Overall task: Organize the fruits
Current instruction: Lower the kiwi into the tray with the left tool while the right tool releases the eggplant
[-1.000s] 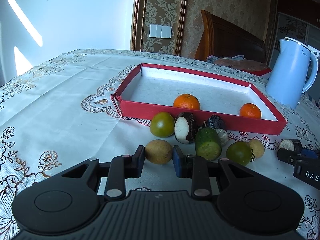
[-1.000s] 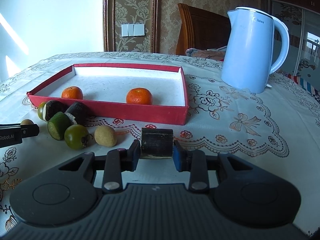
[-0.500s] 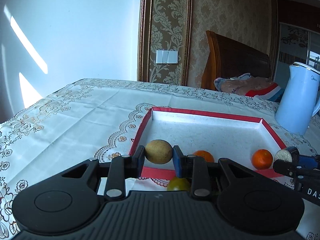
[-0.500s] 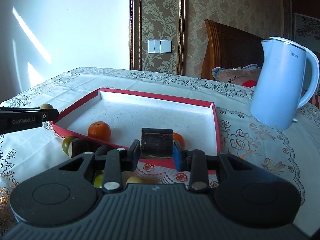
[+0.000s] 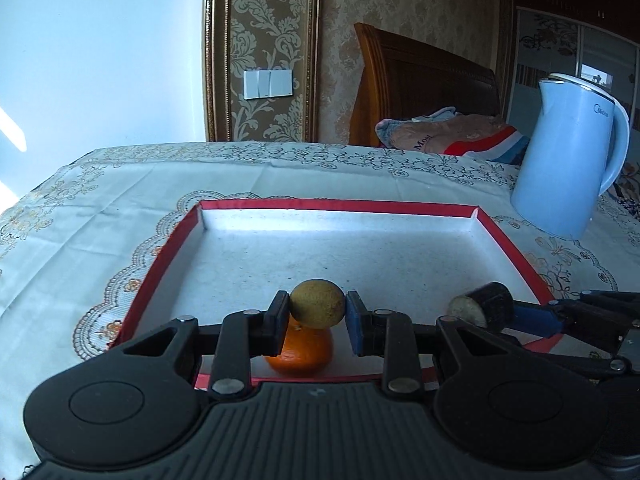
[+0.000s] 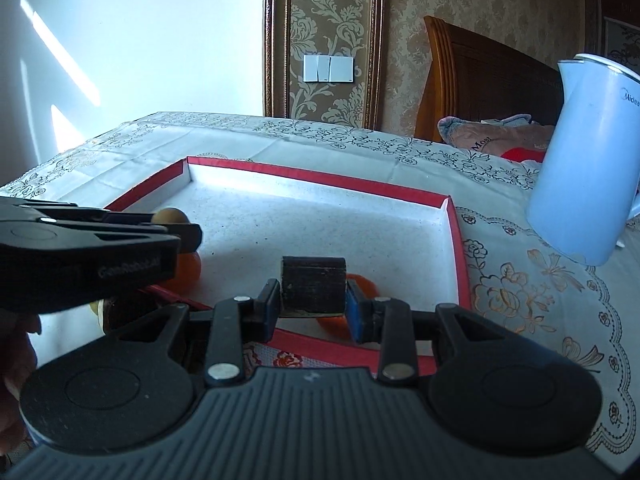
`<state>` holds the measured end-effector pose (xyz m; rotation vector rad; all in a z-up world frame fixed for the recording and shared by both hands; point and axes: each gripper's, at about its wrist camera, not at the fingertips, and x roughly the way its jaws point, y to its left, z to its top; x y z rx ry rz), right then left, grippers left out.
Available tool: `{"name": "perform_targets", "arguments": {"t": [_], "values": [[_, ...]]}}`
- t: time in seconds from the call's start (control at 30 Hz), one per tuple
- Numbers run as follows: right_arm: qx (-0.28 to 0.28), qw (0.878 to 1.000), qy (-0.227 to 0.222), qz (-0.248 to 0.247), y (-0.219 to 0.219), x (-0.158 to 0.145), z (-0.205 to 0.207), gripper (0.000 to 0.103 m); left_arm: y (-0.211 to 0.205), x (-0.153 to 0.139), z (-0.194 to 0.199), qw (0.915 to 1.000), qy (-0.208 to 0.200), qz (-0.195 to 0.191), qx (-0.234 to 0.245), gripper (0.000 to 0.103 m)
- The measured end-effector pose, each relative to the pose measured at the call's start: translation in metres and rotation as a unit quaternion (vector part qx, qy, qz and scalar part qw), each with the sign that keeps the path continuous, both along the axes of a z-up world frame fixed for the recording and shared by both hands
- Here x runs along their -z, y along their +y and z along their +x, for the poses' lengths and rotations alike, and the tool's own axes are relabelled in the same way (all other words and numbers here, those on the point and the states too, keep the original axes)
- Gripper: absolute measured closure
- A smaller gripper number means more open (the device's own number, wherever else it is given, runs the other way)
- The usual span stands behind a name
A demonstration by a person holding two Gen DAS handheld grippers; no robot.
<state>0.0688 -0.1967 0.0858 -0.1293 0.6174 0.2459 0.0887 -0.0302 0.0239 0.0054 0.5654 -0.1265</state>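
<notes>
My left gripper (image 5: 317, 312) is shut on a small round tan-brown fruit (image 5: 317, 303) and holds it above the near part of the red tray (image 5: 168, 248), right over an orange (image 5: 302, 354). My right gripper (image 6: 313, 300) is shut on a dark cut fruit piece (image 6: 313, 285) above the tray's near edge (image 6: 320, 350); a second orange (image 6: 360, 286) lies partly hidden behind it. The right gripper also shows at the right of the left wrist view, with the dark piece (image 5: 482, 306) in it. The left gripper shows in the right wrist view (image 6: 176, 226).
A light blue kettle (image 5: 572, 164) stands on the embroidered tablecloth (image 5: 80, 232) to the right of the tray. A wooden chair with folded cloth (image 5: 444, 128) is behind the table. Other fruits on the cloth before the tray are mostly hidden by the grippers.
Both grippers have lifted their fruits off the tablecloth and moved forward over the tray. The fruits left on the cloth have dropped out of view.
</notes>
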Motion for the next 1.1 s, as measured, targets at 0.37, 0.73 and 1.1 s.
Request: {"name": "perform_targets", "arguments": {"t": [0.37,0.73,1.1], "values": [[-0.024,1.0,-0.009,-0.003,-0.003,0.003,-0.002,0.067,-0.015,0.007,0.003,0.9997,-0.006,0.01,0.021,0.074],[-0.019,1.0,-0.014,0.007,-0.009,0.0,-0.01,0.06,-0.011,0.004,0.001,0.999,-0.011,-0.015,0.041,0.038],[-0.016,0.999,-0.026,0.02,-0.02,0.0,-0.018,0.051,0.012,-0.003,-0.006,0.9986,-0.017,-0.049,0.01,0.036]]}}
